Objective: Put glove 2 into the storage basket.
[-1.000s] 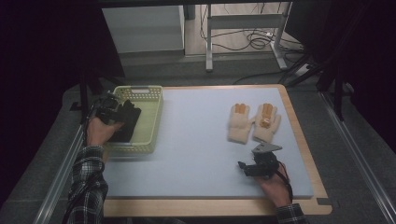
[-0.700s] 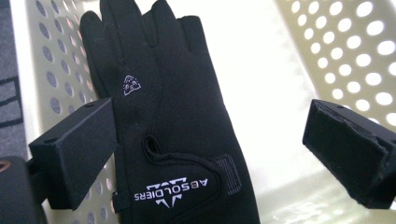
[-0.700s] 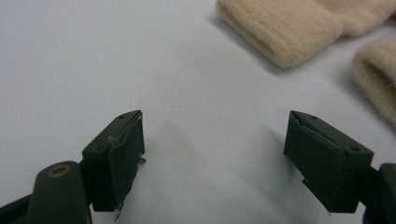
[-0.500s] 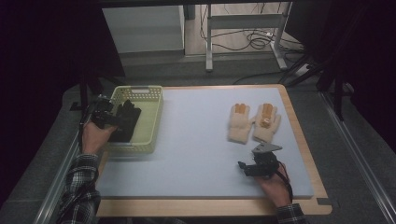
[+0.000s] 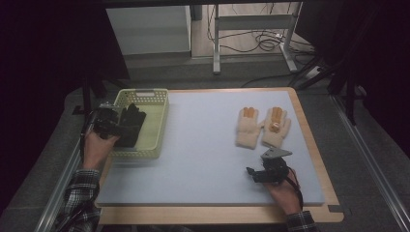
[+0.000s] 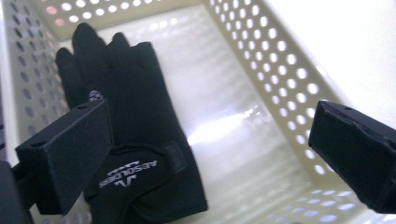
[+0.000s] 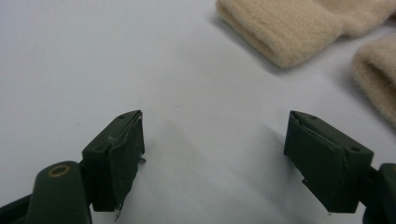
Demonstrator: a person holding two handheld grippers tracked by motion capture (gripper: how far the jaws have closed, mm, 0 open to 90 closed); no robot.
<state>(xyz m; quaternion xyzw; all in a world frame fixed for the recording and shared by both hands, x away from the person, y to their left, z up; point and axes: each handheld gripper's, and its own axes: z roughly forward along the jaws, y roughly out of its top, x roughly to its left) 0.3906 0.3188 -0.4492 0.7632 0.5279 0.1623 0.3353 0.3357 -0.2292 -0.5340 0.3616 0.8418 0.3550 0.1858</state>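
Black glove (image 6: 135,140), white logo on cuff, lies flat in basket (image 6: 280,60).

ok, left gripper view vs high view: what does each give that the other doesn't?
Left gripper view alone: white lettering on the cuff of the black glove, the round holes in the basket wall, and the left gripper with its jaws wide apart and nothing between them.

High view alone: the two cream gloves lying side by side on the mat, the right gripper near them, and both of the person's forearms.

Both: the black glove lying in the pale yellow basket.
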